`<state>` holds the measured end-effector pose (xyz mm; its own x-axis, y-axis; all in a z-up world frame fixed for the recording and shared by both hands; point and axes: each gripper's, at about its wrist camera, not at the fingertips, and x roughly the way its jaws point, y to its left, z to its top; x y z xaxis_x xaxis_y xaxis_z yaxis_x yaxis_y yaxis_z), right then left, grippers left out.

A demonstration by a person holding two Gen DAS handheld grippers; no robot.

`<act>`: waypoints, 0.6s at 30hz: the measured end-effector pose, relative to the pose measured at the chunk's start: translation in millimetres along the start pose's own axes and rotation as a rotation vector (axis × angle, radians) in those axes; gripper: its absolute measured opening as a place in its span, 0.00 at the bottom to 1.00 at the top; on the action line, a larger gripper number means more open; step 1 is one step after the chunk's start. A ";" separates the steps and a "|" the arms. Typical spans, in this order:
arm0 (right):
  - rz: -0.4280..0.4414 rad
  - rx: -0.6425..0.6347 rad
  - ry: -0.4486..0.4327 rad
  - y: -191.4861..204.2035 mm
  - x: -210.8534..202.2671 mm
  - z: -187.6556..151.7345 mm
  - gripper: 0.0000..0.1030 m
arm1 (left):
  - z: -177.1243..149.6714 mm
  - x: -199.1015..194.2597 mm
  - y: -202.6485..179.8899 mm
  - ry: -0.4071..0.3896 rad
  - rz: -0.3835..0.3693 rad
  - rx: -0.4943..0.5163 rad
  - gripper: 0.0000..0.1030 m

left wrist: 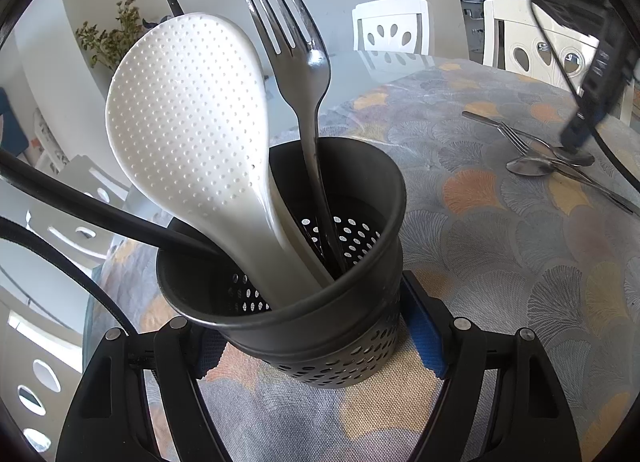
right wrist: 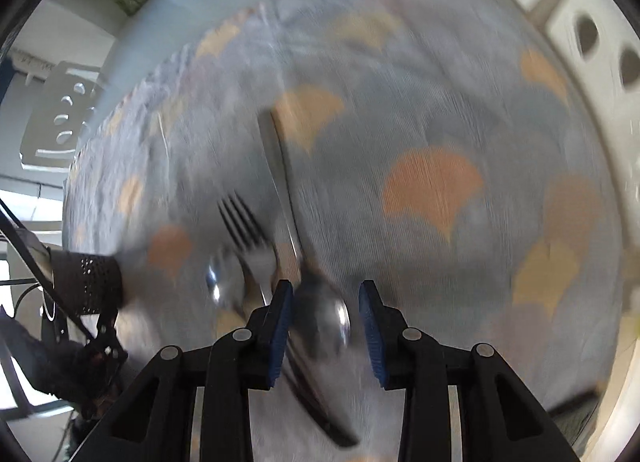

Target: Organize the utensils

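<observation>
Left tongs (left wrist: 316, 346) are pinching the holder (left wrist: 320, 302) low on its wall, angled down, steadying it on the worktop (left wrist: 500, 262). Right of the holder, a spoon (right wrist: 324, 322) is lying beside a fork (right wrist: 244, 226). Right tongs (right wrist: 326, 326) are pointing steeply down, spread astride the spoon's bowl, pads apart from it. Spoon is looking stiff, light, slick; the neck is likely offering a surer grip.

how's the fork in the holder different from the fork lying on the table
The dark fork stands upright in the perforated holder, tines up, beside the white rice paddle. The silver fork lies flat on the tablecloth among spoons. The dark one looks black and glossy, the silver one shiny metal. Both have four tines.
</observation>
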<state>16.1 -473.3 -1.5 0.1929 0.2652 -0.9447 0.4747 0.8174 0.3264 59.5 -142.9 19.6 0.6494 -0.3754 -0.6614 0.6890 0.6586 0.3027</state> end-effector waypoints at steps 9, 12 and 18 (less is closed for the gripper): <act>0.246 0.211 0.021 -25.8 8.3 -35.7 0.34 | 0.0 1.6 0.3 0.009 0.000 0.005 0.74; 0.295 0.264 -0.079 -31.7 5.8 -38.0 0.31 | 0.4 1.4 0.0 0.010 0.002 0.007 0.74; 0.302 0.393 -0.214 -54.1 0.9 -34.6 0.04 | 1.4 1.7 -4.0 0.012 0.009 0.013 0.74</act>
<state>-39.1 -499.6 -21.1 0.5217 0.3157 -0.7926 0.6485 0.4569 0.6088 58.3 -147.0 18.2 0.6514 -0.3619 -0.6668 0.6877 0.6530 0.3174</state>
